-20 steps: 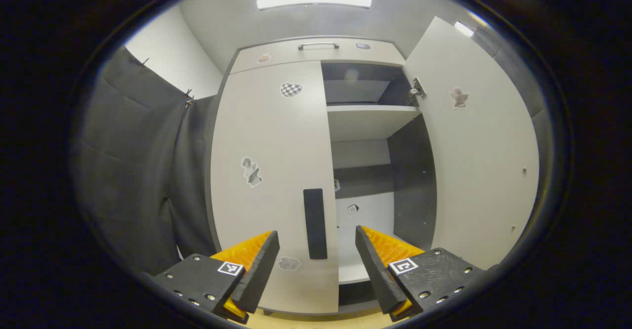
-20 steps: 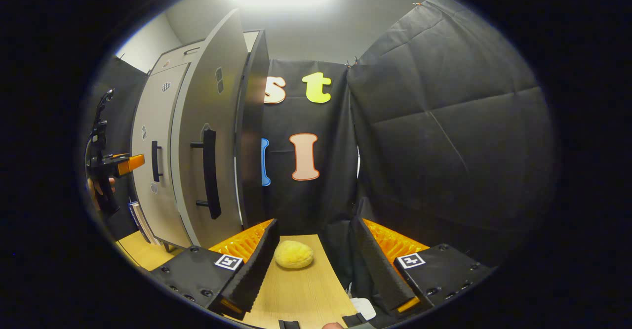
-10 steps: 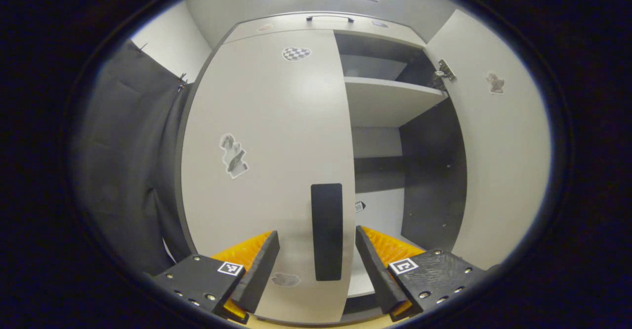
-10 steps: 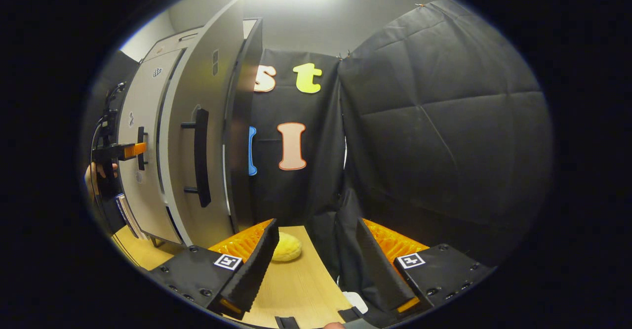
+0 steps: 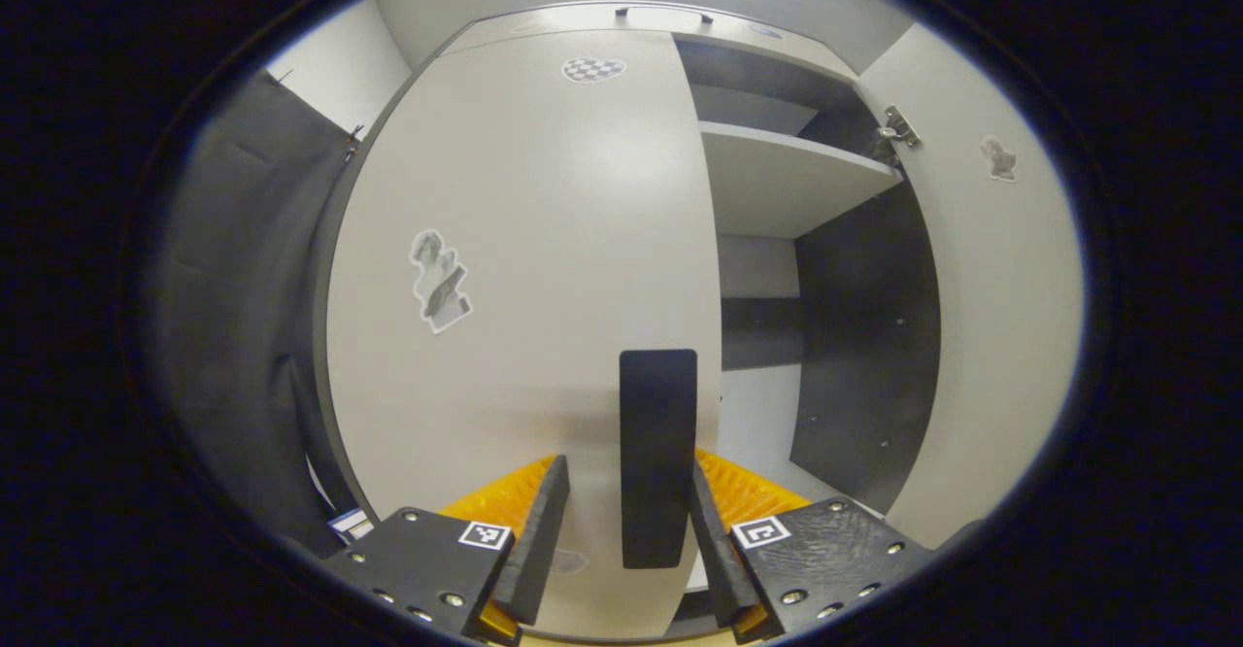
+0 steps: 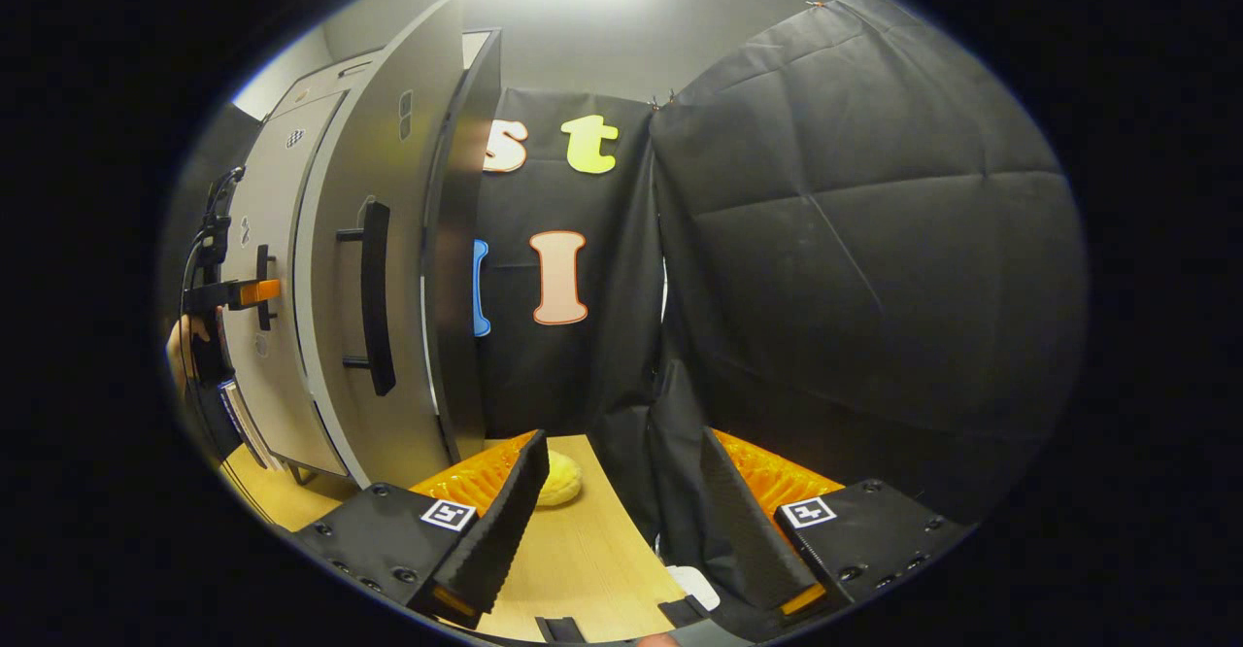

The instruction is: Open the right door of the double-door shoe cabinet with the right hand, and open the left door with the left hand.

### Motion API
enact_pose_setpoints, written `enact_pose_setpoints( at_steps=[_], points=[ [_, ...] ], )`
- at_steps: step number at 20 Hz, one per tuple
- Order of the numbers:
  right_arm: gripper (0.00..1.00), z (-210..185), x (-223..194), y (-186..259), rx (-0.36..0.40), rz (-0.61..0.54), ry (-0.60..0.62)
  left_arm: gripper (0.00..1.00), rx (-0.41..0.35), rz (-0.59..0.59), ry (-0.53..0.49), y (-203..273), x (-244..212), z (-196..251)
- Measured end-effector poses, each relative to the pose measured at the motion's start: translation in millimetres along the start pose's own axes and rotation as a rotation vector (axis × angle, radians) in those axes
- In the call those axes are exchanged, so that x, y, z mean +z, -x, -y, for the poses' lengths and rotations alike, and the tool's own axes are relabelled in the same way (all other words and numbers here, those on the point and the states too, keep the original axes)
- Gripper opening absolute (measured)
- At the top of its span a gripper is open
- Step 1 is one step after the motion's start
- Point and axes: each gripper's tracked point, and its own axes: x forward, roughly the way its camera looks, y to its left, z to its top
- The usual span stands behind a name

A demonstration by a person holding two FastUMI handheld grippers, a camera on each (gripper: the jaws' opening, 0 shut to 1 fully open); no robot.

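In the left gripper view, the shoe cabinet's left door (image 5: 524,268) is closed, a pale panel with stickers. Its black handle (image 5: 658,458) stands upright between the fingers of my left gripper (image 5: 626,467). The right finger is at the handle's edge, while a gap remains on the left side, so the gripper counts as open. The right door (image 5: 981,336) is swung wide, showing shelves (image 5: 787,181) inside. In the right gripper view, the opened right door (image 6: 388,268) with its handle (image 6: 374,297) is to the left. My right gripper (image 6: 623,443) is open, holds nothing and stands off from that door.
A yellow sponge-like lump (image 6: 561,480) lies on the wooden floor (image 6: 573,560) near the open door's base. Black cloth walls close in on the right (image 6: 855,268) and beside the cabinet (image 5: 243,317). A hand (image 6: 184,341) holds the left gripper (image 6: 248,290) at the left door.
My left gripper has come closer to the left door and its fingers have narrowed around the handle. The right gripper has drifted a little, still open.
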Motion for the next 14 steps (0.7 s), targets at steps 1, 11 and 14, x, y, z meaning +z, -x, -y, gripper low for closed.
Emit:
enact_pose_setpoints(
  at_steps=[1, 11, 14],
  points=[
    [0.98, 1, 0, 0, 0.0, 0.0, -0.001, 0.63, -0.02, -0.002, 0.0, -3, -2, 5],
    [0.98, 0, 3, 1, 0.014, 0.011, -0.017, 0.2, 0.001, -0.054, -0.007, 2, -7, 5],
    [0.98, 0, 5, 0, 0.027, 0.023, -0.011, 0.18, 0.002, -0.056, 0.013, 4, -6, 7]
  ],
)
